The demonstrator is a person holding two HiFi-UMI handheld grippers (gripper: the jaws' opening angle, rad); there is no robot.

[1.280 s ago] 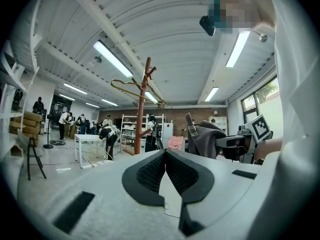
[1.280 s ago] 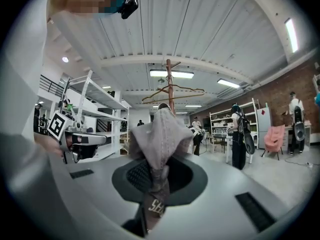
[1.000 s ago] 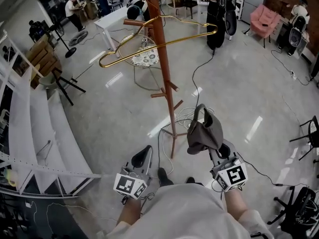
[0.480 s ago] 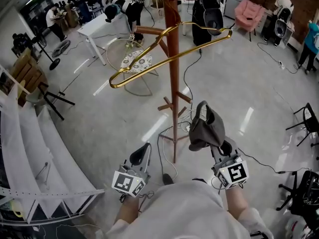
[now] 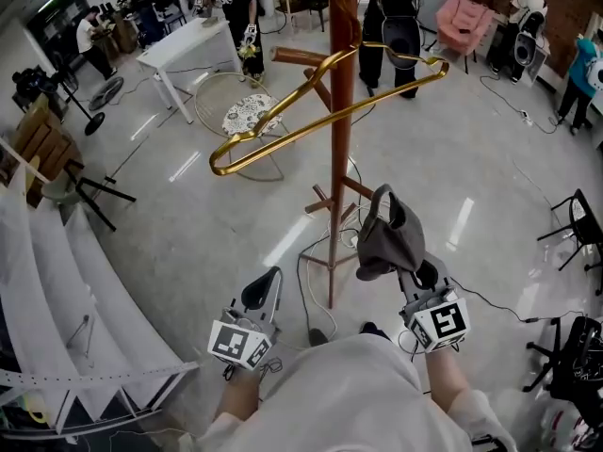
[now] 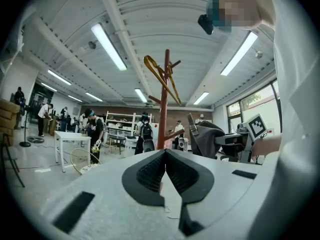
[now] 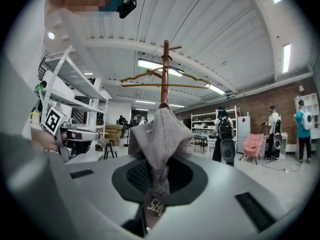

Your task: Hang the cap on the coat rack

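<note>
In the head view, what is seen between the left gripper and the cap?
The coat rack's pole crosses that gap, between left gripper and cap, in the head view.

Glossy grey floor (image 5: 509, 158) — white table (image 5: 188, 45), pink armchair (image 5: 468, 22), brick wall (image 7: 259, 112); ceiling strip lights (image 6: 107, 46).

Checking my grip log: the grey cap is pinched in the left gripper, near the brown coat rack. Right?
Wrong gripper: the grey cap is pinched in the right gripper, near the brown coat rack. The right gripper view shows its jaws closed on the fabric; the left gripper is shut and empty.
</note>
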